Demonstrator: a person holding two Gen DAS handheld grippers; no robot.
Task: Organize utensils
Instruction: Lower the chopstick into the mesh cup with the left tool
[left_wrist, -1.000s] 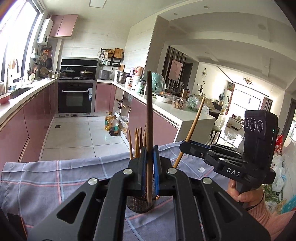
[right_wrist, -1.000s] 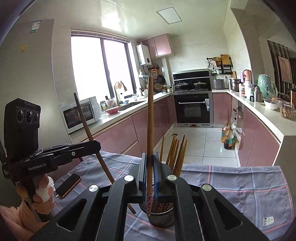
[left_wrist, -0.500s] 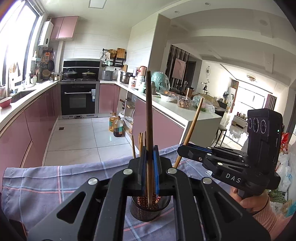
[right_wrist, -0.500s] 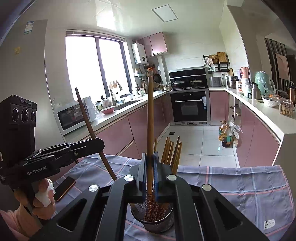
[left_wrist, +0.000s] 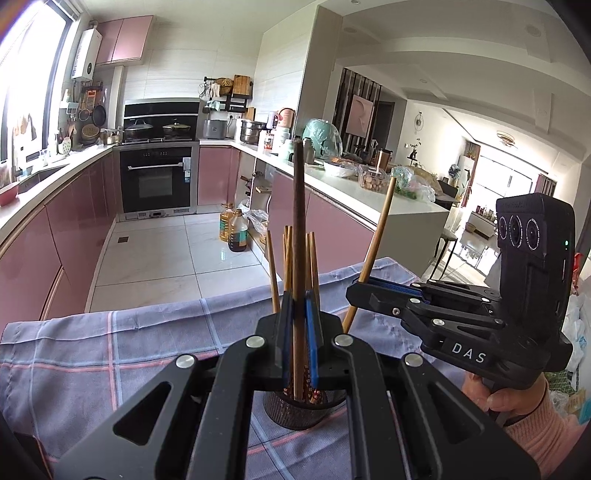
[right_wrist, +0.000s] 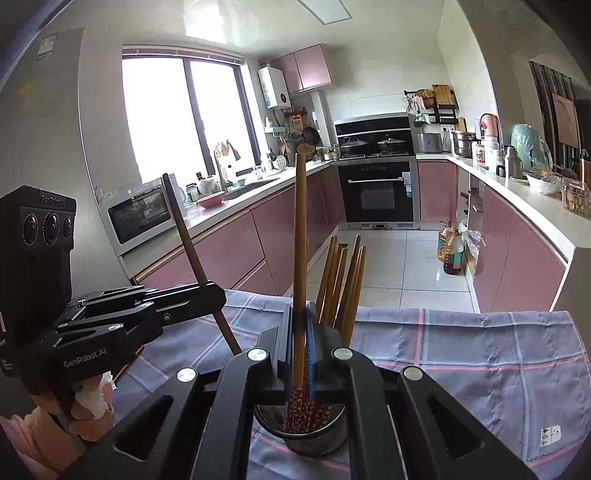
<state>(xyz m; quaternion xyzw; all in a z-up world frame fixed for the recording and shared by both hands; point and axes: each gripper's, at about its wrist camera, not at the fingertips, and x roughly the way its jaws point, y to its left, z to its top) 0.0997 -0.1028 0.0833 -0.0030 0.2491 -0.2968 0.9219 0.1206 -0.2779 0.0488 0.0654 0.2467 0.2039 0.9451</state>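
The left tool (left_wrist: 298, 332) is clenched on a dark chopstick (left_wrist: 298, 221), upright, its lower end over the mesh holder (left_wrist: 295, 410) at six o'clock in the left wrist view. The right tool (right_wrist: 299, 343) grips a lighter chopstick (right_wrist: 300, 240) the same way — its patterned tip inside the holder's rim. More chopsticks (right_wrist: 338, 280) lean in the holder at one o'clock. The holder stands on a checked cloth (right_wrist: 480, 350) covering the desk.
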